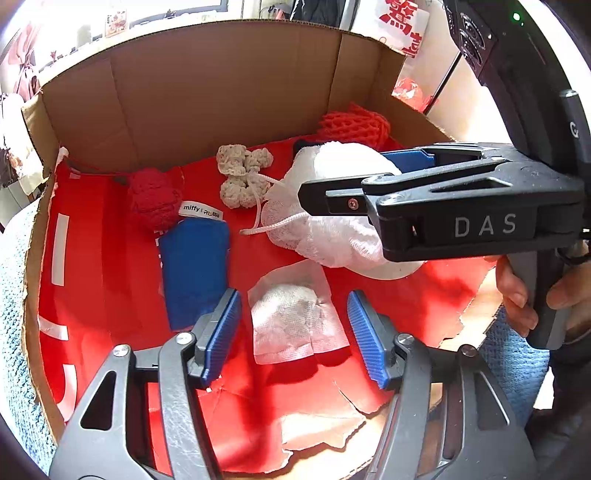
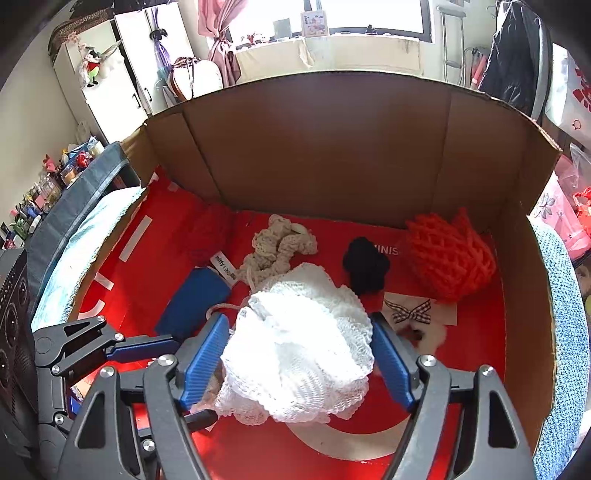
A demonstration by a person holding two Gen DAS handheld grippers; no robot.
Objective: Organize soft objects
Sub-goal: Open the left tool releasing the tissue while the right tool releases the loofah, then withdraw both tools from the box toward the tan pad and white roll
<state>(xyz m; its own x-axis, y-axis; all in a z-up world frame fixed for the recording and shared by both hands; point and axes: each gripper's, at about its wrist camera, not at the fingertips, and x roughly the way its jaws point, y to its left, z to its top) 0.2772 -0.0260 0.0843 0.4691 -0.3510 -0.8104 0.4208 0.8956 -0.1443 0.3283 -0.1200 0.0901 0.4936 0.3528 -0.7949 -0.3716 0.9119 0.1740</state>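
White "miffy" label (image 1: 201, 211) on blue cloth pouch (image 1: 194, 271), frame centre-left; left gripper (image 1: 293, 338) spread apart; right gripper (image 2: 299, 363) flanking white mesh pouf (image 2: 299, 350), grip unclear.

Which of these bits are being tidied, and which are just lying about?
Being tidied: white mesh puff, between the right gripper fingers; white sachet; blue pouch; beige crochet piece; red net.
Lying about: cardboard box; curtain.

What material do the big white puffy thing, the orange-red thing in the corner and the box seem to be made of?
White puffy thing: seems fine plastic or nylon mesh, like a bath puff; gathered open netting with a cord.
Orange-red thing: probably foam netting, matte; thick diamond-shaped openings.
Box: corrugated cardboard, matte brown; fold creases and a rough cut rim.
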